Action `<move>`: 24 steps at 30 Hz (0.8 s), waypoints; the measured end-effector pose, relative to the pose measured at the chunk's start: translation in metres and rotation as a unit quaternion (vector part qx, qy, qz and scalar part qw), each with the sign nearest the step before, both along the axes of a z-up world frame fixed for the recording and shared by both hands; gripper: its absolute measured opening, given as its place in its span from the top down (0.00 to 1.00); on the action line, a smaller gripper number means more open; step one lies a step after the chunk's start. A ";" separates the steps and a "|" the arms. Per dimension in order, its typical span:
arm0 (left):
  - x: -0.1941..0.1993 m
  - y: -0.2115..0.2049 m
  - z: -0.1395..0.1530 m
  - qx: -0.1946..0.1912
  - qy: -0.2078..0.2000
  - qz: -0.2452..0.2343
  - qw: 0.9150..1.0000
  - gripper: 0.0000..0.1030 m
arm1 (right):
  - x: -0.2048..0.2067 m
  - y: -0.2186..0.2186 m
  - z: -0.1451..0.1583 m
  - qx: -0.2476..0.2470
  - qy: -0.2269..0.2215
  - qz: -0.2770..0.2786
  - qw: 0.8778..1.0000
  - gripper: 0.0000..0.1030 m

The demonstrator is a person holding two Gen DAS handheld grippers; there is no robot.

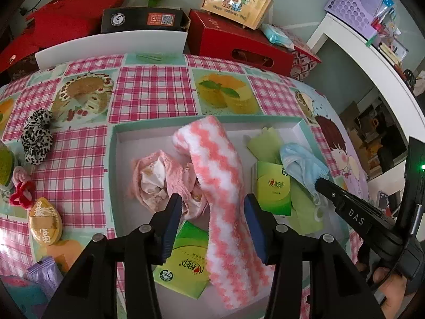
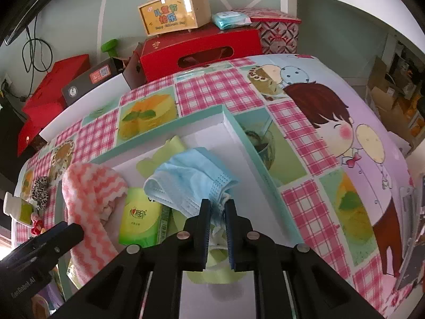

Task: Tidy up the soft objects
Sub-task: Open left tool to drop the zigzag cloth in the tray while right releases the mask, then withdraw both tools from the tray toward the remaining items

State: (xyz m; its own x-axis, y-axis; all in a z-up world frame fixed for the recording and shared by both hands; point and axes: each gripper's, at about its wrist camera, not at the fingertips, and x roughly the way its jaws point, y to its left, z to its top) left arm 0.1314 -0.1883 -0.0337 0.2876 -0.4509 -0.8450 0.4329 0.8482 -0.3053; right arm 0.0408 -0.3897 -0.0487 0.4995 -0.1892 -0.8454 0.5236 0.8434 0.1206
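So the right gripper [image 2: 217, 212] is pinched nearly closed on the corner of the blue face mask [image 2: 190, 183], right where the ear loops bunch up, and the mask hangs over the right half of the white tray [image 2: 239, 130]. It looks super light and floppy, so that corner seems like a good place to grab; the slack will probably drape and drag. The left gripper [image 1: 212, 207] is wide open and holds nothing, straddling the fuzzy pink-and-white sock [image 1: 220, 186] in the tray's middle. It looks soft and squishy, so I'd pinch it mid-length.
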 end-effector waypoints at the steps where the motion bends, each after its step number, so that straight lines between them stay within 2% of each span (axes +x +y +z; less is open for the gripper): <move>1: 0.000 0.002 0.002 -0.003 0.001 0.002 1.000 0.52 | -0.001 0.000 0.002 0.000 -0.001 -0.001 1.000 0.88; 7: -0.001 0.010 0.013 0.002 -0.015 0.010 1.000 0.52 | -0.004 0.005 0.012 -0.012 -0.005 0.003 1.000 0.88; 8: 0.000 0.012 0.014 0.002 -0.016 0.011 1.000 0.50 | -0.004 0.006 0.013 -0.016 -0.006 0.004 1.000 0.88; 11: 0.001 0.017 0.017 0.002 -0.019 0.018 1.000 0.35 | -0.003 0.010 0.014 -0.022 -0.004 0.009 1.000 0.84; 13: 0.003 0.020 0.016 0.007 -0.020 0.028 0.999 0.34 | -0.002 0.012 0.014 -0.023 -0.003 0.012 1.000 0.75; 16: 0.008 0.026 0.012 0.018 -0.014 0.047 0.999 0.28 | -0.001 0.017 0.013 -0.026 0.000 0.018 1.000 0.73; 20: 0.017 0.040 0.006 0.032 -0.006 0.080 0.996 0.28 | 0.003 0.026 0.012 -0.034 0.003 0.032 0.999 0.72; 22: 0.020 0.047 0.004 0.041 -0.007 0.096 0.995 0.25 | 0.004 0.032 0.012 -0.038 0.004 0.040 0.998 0.59; 24: 0.023 0.056 0.003 0.050 -0.010 0.111 0.993 0.15 | 0.006 0.039 0.012 -0.043 0.002 0.053 0.998 0.53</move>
